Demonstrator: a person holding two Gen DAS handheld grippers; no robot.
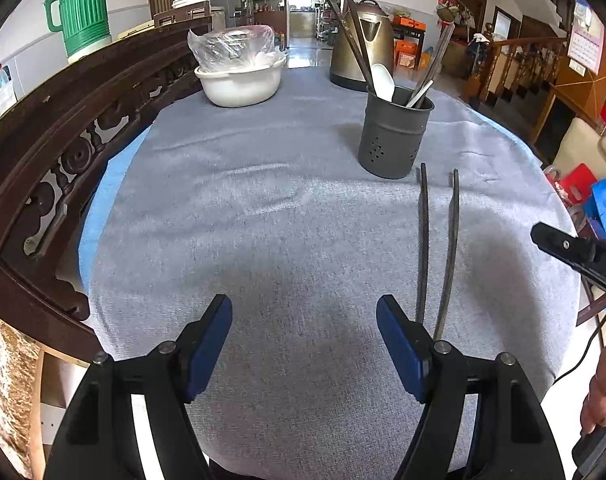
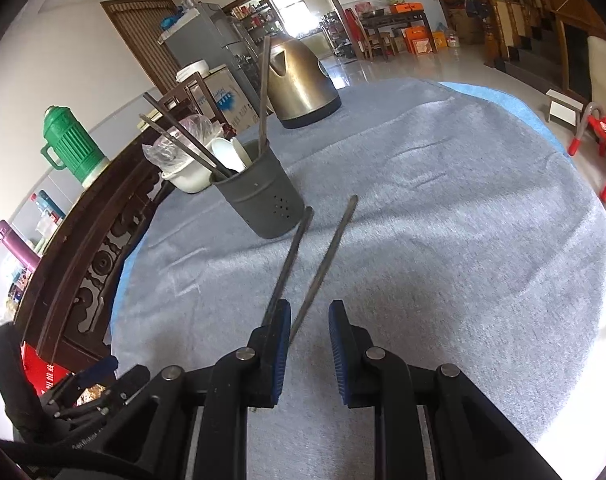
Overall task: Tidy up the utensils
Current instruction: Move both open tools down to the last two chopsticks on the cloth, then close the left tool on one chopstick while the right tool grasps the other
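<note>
Chopsticks (image 2: 303, 264) lying loose on the grey cloth (image 1: 263, 220), just beside the dark utensil holder (image 1: 393, 136).

Right tongs (image 2: 310, 320) sit narrowly parted around one stick's near end, not visibly pinching it. Left tongs (image 1: 305, 320) gape wide, empty, nearer than the holder.

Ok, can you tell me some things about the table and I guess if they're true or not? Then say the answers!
1. Two chopsticks lie on the cloth. True.
2. The grey holder is empty. False: it holds chopsticks and a white spoon.
3. The kettle stands behind the holder. True.
4. The left gripper grips a chopstick. False: it is open with nothing between its fingers.
5. The white bowl is upside down. False: it stands upright.
</note>
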